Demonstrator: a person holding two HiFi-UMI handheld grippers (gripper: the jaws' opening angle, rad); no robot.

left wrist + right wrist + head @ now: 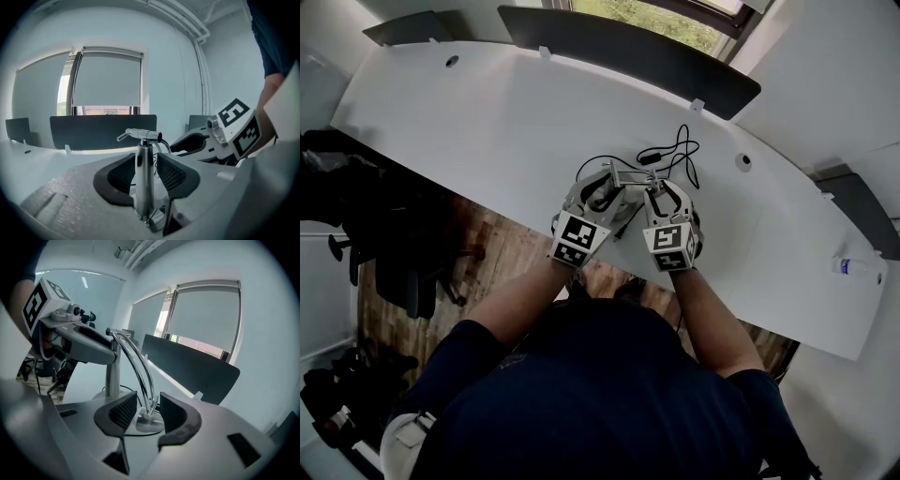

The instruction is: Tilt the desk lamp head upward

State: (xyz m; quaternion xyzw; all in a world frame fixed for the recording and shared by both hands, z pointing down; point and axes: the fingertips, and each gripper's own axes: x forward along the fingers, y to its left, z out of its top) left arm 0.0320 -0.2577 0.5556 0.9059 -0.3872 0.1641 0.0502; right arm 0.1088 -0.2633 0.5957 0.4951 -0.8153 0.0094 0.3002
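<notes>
Here both tongs gape unclamped at the desk lamp (630, 176): left tongs (144, 169) astride its post (144, 187), right tongs (149, 412) astride its head (150, 422); open desk (487, 131) lies beyond it.

Desk lamp (630, 175) mostly hidden beneath left claw (607, 187) and right claw (662, 195) — its head indistinct from above.

Navy tee (609, 394); L claw (143, 171), R claw (143, 411): grey, b&w-tagged.

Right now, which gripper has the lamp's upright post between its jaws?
The left gripper; the post stands between its open jaws. The right gripper straddles curved rods.
</notes>
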